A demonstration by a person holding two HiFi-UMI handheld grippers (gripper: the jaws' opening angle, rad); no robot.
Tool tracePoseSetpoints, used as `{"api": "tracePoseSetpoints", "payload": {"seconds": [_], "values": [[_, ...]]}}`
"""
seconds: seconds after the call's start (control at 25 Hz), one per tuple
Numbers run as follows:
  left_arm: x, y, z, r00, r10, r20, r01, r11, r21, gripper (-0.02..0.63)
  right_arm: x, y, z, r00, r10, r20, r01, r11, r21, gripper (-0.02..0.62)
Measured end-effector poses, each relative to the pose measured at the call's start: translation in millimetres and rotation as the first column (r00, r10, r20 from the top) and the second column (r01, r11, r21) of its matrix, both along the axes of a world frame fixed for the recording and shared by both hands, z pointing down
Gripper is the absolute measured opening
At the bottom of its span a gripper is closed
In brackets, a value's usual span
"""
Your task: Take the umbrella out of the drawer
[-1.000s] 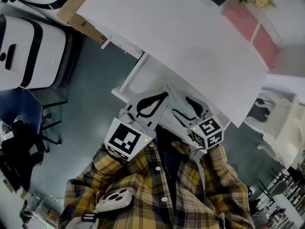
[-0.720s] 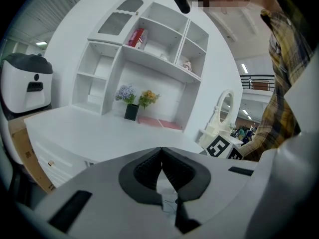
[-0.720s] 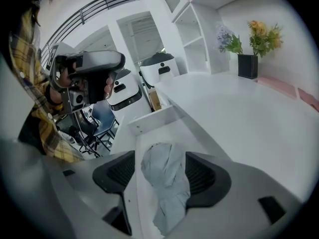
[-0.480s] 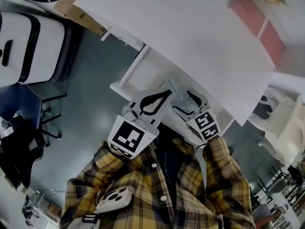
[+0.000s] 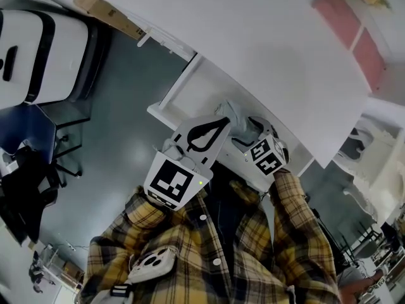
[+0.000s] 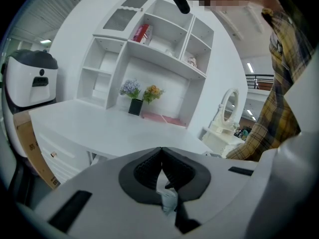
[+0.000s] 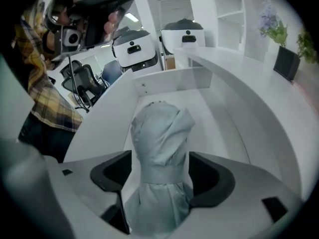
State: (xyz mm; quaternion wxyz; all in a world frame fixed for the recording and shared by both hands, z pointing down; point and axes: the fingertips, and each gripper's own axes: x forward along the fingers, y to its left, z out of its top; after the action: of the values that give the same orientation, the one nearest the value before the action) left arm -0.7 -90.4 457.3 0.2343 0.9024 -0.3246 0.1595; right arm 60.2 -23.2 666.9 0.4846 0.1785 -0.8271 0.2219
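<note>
A folded pale grey umbrella (image 7: 162, 133) stands up out of the open white drawer (image 7: 107, 118) under the desk. In the right gripper view my right gripper (image 7: 162, 166) straddles its banded neck. The jaws are opening and a thin gap shows at each pad. In the head view the umbrella (image 5: 233, 114) lies between the tips of both grippers above the drawer (image 5: 183, 97), the right gripper (image 5: 251, 128) tipped steeply down. My left gripper (image 5: 223, 122) is shut; in its own view the left gripper (image 6: 160, 153) pinches a scrap of the grey fabric low between the pads.
The white desk top (image 5: 253, 43) overhangs the drawer. White machines (image 5: 38, 56), a cardboard box (image 5: 107, 18) and an office chair (image 5: 38, 170) stand to the left. A flower pot (image 6: 134, 106), shelving (image 6: 149, 39) and a mirror stand (image 6: 227, 108) sit behind the desk.
The right gripper has sunk towards the drawer and tipped further down, closing in on the umbrella. The left gripper has stayed almost where it was.
</note>
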Motion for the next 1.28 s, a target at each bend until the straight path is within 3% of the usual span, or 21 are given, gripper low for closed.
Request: {"api": "tracePoseSetpoints", "payload": {"seconds": [0.16, 0.6, 1.28], "values": [[0.6, 1.6, -0.1, 1.000, -0.004, -0.002, 0.004, 1.000, -0.005, 0.020, -0.5, 4.2, 13.8, 0.997, -0.060, -0.045, 0.059, 0.998, -0.022, 0.339], [-8.5, 5.4, -0.3, 0.998, -0.046, -0.030, 0.045, 0.998, -0.033, 0.020, -4.2, 2.0, 33.4, 0.996, -0.068, -0.059, 0.064, 0.996, -0.067, 0.339], [-11.4, 2.4, -5.8, 0.994, -0.079, -0.069, 0.077, 0.997, -0.032, 0.020, -2.5, -1.8, 39.6, 0.992, -0.069, -0.102, 0.069, 0.998, 0.000, 0.337]]}}
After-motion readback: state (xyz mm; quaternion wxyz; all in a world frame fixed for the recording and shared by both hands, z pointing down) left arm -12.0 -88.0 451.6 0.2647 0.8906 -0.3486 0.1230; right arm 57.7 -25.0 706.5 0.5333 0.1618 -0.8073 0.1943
